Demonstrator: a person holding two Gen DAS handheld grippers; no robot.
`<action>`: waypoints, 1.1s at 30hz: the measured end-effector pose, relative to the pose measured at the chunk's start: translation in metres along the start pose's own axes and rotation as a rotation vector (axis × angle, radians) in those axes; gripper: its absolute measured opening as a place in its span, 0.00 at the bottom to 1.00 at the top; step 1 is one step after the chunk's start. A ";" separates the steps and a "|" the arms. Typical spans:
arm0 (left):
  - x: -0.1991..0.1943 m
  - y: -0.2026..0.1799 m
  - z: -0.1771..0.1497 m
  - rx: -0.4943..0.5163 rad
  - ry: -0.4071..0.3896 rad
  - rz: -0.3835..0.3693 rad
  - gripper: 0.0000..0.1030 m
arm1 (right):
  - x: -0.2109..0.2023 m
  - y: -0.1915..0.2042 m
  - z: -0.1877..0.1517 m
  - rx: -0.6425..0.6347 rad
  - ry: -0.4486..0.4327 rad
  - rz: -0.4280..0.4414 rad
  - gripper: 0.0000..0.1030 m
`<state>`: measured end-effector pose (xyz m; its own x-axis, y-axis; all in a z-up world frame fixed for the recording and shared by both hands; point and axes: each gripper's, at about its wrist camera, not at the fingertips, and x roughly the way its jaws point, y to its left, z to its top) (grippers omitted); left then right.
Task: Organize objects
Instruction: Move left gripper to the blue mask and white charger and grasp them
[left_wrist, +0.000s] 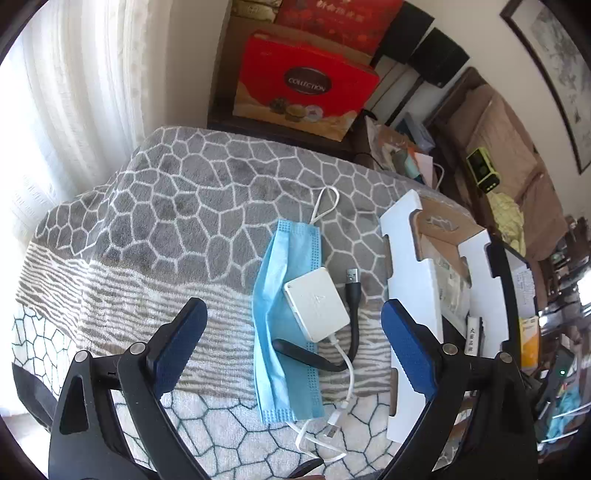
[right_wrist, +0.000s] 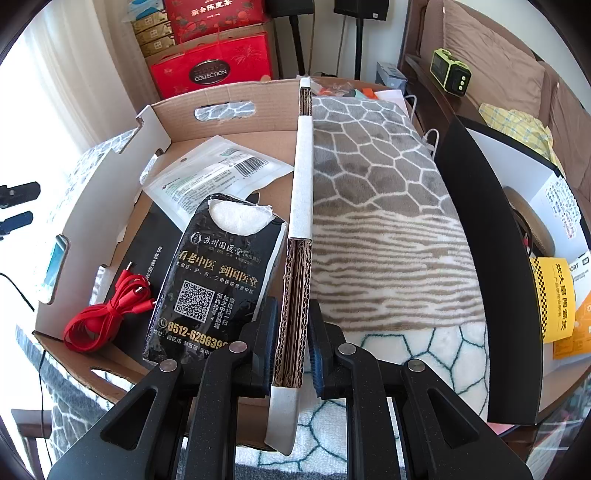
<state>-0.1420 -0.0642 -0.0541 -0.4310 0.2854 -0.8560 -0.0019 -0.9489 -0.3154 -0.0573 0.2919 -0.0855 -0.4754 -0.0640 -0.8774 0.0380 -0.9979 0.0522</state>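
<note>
The cardboard box (right_wrist: 229, 110) holds a black tissue pack (right_wrist: 218, 273), red cable (right_wrist: 107, 314) and white pouch (right_wrist: 218, 173). The right gripper (right_wrist: 291, 339) fingers pinch its right wall. Only the left view shows the mask (left_wrist: 284, 317) and white charger (left_wrist: 316, 308) on the blanket (left_wrist: 166, 206), between the left gripper (left_wrist: 293, 350) wide, empty fingers.

Black gripper (left_wrist: 293, 332) arms, blue pads (left_wrist: 177, 343), silver screws (left_wrist: 137, 347)

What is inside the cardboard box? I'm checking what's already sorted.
In the cardboard box: black tissue pack, red cable, white pouch, black booklet. Anything beneath the pack is hidden.
</note>
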 end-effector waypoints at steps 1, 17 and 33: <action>0.004 0.000 0.001 -0.003 0.006 0.006 0.92 | 0.000 0.000 0.000 0.000 0.000 0.000 0.15; 0.051 -0.028 0.010 0.040 0.096 0.042 0.61 | 0.000 0.000 0.000 0.001 0.000 0.001 0.15; 0.058 -0.032 0.010 0.070 0.076 0.092 0.43 | 0.001 0.000 -0.001 0.001 0.002 0.001 0.15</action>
<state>-0.1760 -0.0185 -0.0894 -0.3623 0.2040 -0.9095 -0.0301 -0.9778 -0.2074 -0.0571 0.2916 -0.0863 -0.4740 -0.0652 -0.8781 0.0374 -0.9978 0.0539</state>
